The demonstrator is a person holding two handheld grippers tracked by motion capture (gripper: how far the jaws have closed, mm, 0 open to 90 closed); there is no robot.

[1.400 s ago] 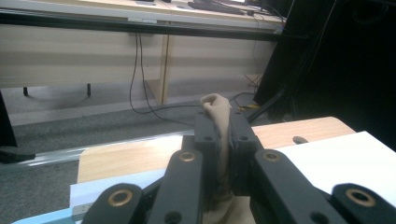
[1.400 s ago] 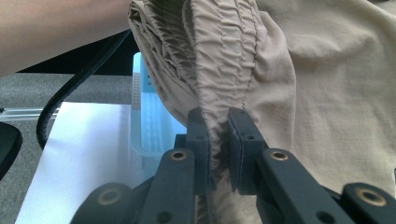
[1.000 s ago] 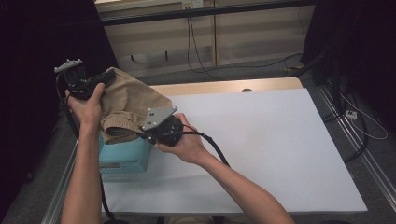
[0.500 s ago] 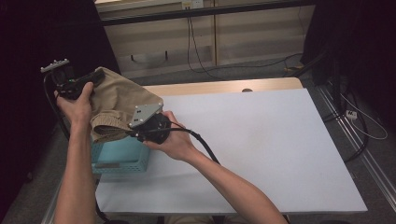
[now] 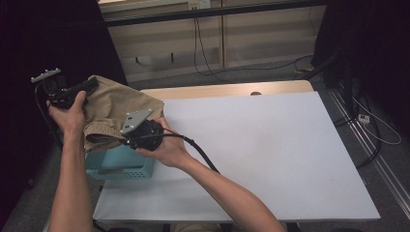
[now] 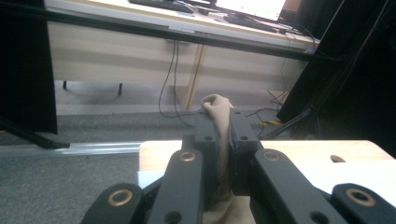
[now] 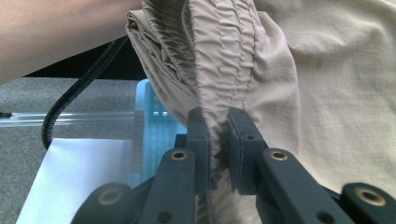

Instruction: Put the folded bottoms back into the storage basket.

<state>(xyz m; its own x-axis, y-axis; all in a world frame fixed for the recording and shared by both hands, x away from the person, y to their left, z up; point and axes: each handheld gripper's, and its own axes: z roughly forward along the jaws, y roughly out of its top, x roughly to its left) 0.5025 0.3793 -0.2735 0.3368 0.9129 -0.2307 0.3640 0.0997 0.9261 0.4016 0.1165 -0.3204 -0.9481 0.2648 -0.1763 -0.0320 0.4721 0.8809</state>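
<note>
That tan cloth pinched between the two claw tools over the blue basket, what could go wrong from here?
The left gripper pinches only a small fold of the tan cloth, so it may slip free. The right gripper clamps the gathered waistband; pulling apart could strain it. Loose fabric hangs over the blue basket at the table corner and might drag it off.

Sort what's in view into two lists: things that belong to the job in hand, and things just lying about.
In the job:
- beige garment, pinched by both grippers
- left gripper, shut on its edge
- right gripper, shut on its gathered band
- light blue basket, under the garment

Lying about:
- white table
- floor cables
- wooden desk behind
</note>
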